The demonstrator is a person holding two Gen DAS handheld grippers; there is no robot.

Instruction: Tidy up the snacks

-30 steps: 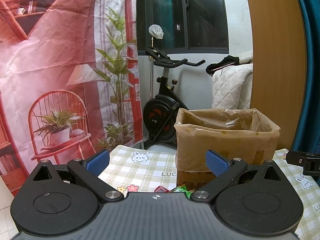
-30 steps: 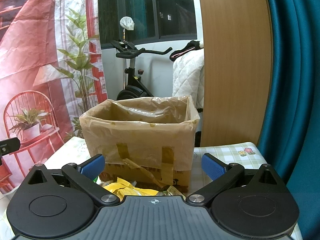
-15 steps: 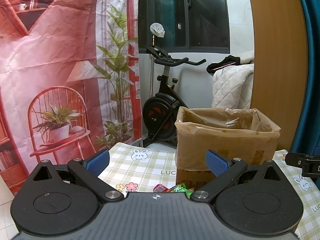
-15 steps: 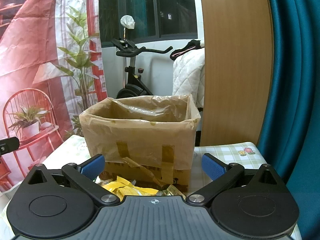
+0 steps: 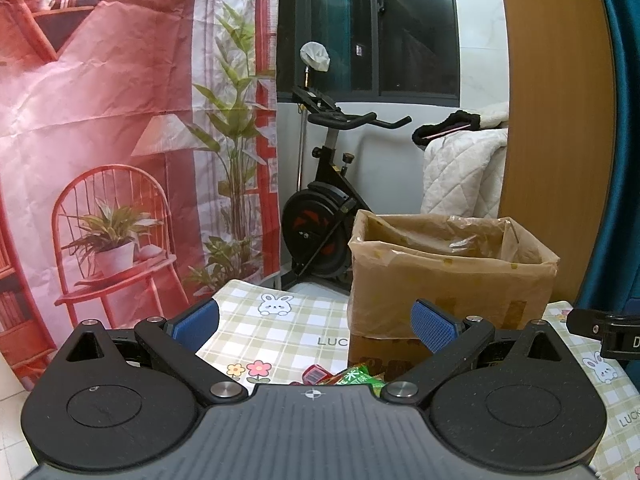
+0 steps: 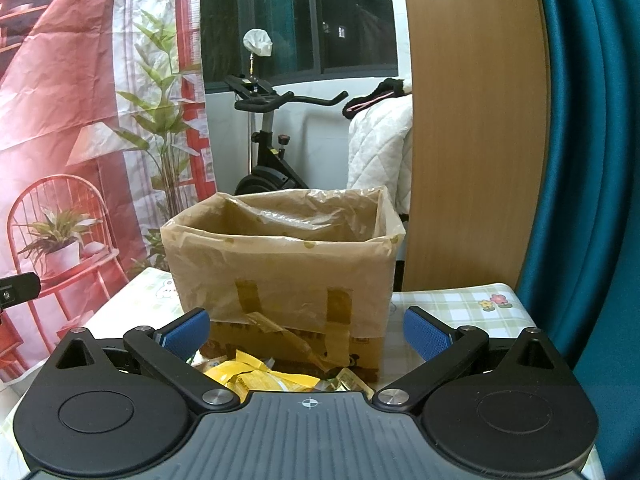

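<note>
- My left gripper [image 5: 316, 322], black frame with blue ribbed pads, hangs above the table with its jaws spread wide and nothing between them.
- My right gripper [image 6: 306, 330], same build, is also spread wide and holding nothing.
- The brown cardboard box lined with a translucent tan plastic bag [image 5: 452, 276] stands upright on the green-and-cream checked tablecloth with bunny and flower prints [image 5: 276, 332]. The top is open; I cannot see what lies inside from either wrist.
- From the right wrist the box [image 6: 284, 276] sits straight ahead, with brown tape strips on its front face and one strip peeling loose near the bottom edge.
- The snacks lie on the cloth in front of the box, partly hidden under my gripper bodies.
- Left wrist: a green snack packet [image 5: 358, 376] just beside a small red packet [image 5: 314, 372], both close to the box's front left corner.
- Right wrist: a crumpled yellow snack wrapper [image 6: 256, 372] near the box front, with a gold-toned wrapper [image 6: 348, 380] just to its right.
- The tip of the right gripper [image 5: 604, 330] shows at the right edge of the left view.
- Behind the table: a black exercise bike [image 5: 332, 208], a red printed backdrop cloth with chair and plant [image 5: 100, 140], a white quilted blanket [image 5: 460, 172], a wooden panel [image 6: 476, 120] and a teal curtain [image 6: 592, 160].
</note>
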